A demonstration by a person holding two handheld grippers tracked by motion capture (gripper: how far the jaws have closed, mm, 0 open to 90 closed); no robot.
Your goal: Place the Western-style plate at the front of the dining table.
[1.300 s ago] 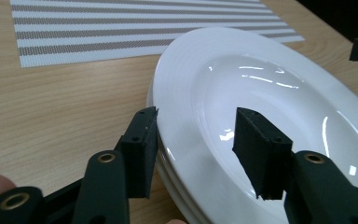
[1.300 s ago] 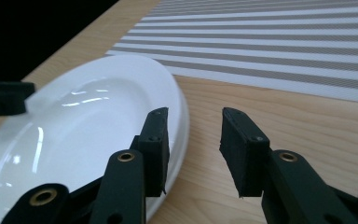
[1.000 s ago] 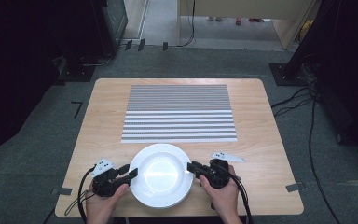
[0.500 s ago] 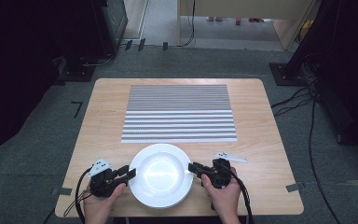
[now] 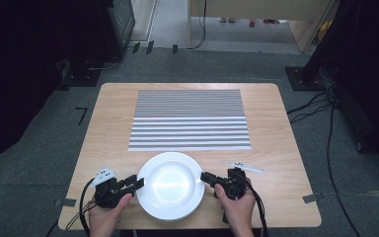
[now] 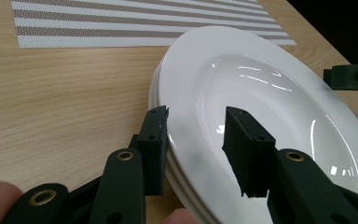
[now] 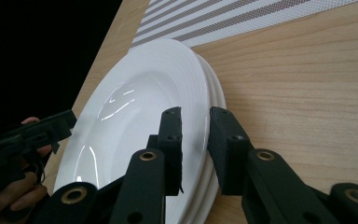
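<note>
**Both grippers closing on the plate rim, lift not started**

So, the stack of white plates (image 5: 170, 185) sits on the wooden bench (image 5: 276, 148) at lower centre of the high view, just below the striped placemat (image 5: 190, 118). It looks like three plates, going by the rims in the left gripper view.

The left hand-held gripper (image 5: 137, 183) is at the stack's left edge and the right hand-held gripper (image 5: 205, 177) at its right edge.

Left gripper view (image 6: 196, 128): jaws straddle the rim, one outside the stack, one over the top plate's inner slope. There is a visible gap on the inner side, so it is spread around the rim, not clamped yet.

Right gripper view (image 7: 196, 126): the jaws have just been closing, with the top plate's rim between them. The gap is narrow and looks like it is pinching the rim, or very nearly.

Step in hand, as I read it: a two-sided grasp of the top plate.

The next move calls for:
- the left jaws finishing their close on the same plate, not the one below
- an even lift on both sides, keeping the plate level

The placemat is probably the destination.
</note>
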